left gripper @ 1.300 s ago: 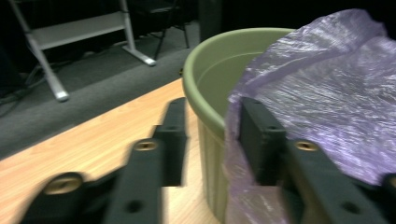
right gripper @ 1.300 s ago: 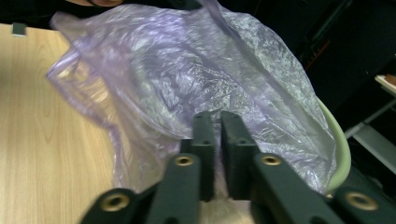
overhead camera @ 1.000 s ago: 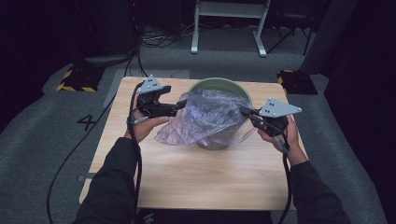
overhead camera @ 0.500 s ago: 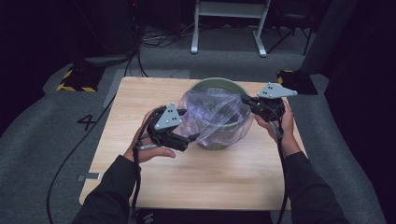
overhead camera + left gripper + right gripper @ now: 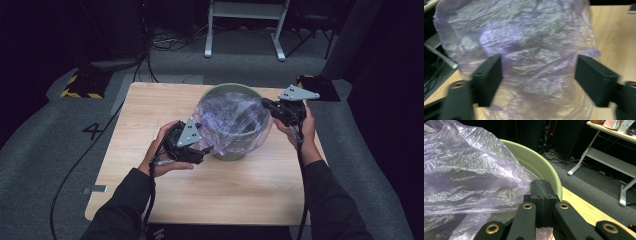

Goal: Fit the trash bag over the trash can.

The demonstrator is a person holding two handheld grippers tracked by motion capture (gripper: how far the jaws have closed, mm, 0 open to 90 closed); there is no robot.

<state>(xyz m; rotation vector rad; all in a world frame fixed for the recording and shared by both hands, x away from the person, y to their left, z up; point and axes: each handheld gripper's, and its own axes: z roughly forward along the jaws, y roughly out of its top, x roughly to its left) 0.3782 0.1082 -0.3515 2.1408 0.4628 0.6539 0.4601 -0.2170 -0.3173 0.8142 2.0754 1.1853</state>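
**High view: lining the bin with the bag**

High view: the purple bag [image 5: 231,122] drapes over the green bin [image 5: 235,145] mid-table.

Left gripper view: the left gripper [image 5: 537,77] gapes wide around the film; close low on the hem.

Right gripper view: the right gripper [image 5: 541,202] pinches the bag at the rim; keep tension.

The crinkled translucent purple plastic bag [image 5: 524,50] is blurred and cut off at the top in the left gripper view, hiding the pale green round bin there.
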